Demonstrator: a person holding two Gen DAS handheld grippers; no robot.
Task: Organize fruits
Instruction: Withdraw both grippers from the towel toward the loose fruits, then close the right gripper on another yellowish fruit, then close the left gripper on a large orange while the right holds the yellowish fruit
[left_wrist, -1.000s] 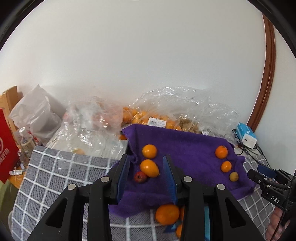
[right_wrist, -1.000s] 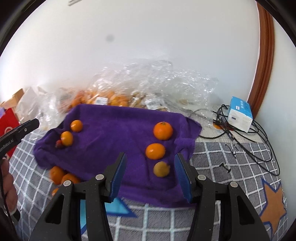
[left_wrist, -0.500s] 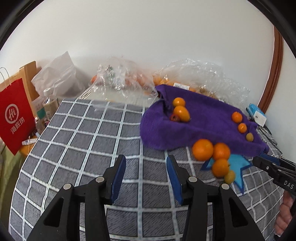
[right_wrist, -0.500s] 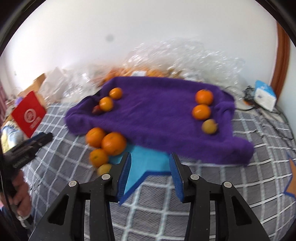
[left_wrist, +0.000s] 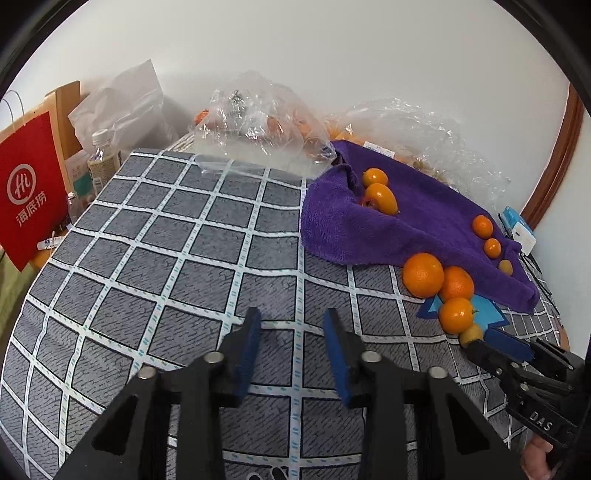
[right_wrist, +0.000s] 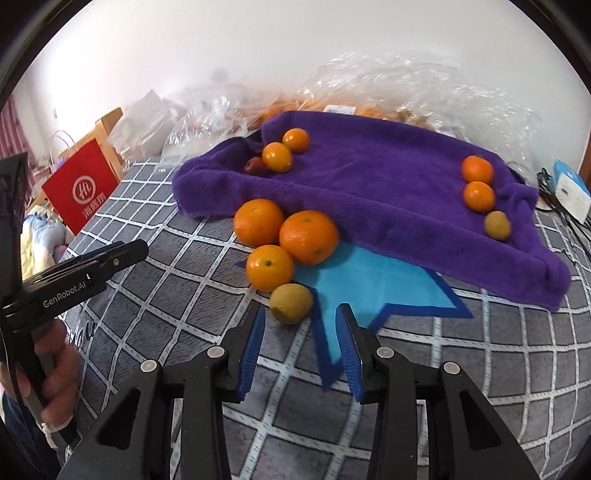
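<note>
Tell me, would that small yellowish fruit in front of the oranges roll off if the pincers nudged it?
Probably. The yellowish fruit is round and sits loose on the flat checked cloth, so a sideways push would likely send it rolling. It touches an orange, which might stop it that way. Its skin looks dull, so perhaps not very slippery between the right gripper's pads.

Four fruits (right_wrist: 286, 251) cluster before the towel (right_wrist: 388, 184), six more on it
</note>
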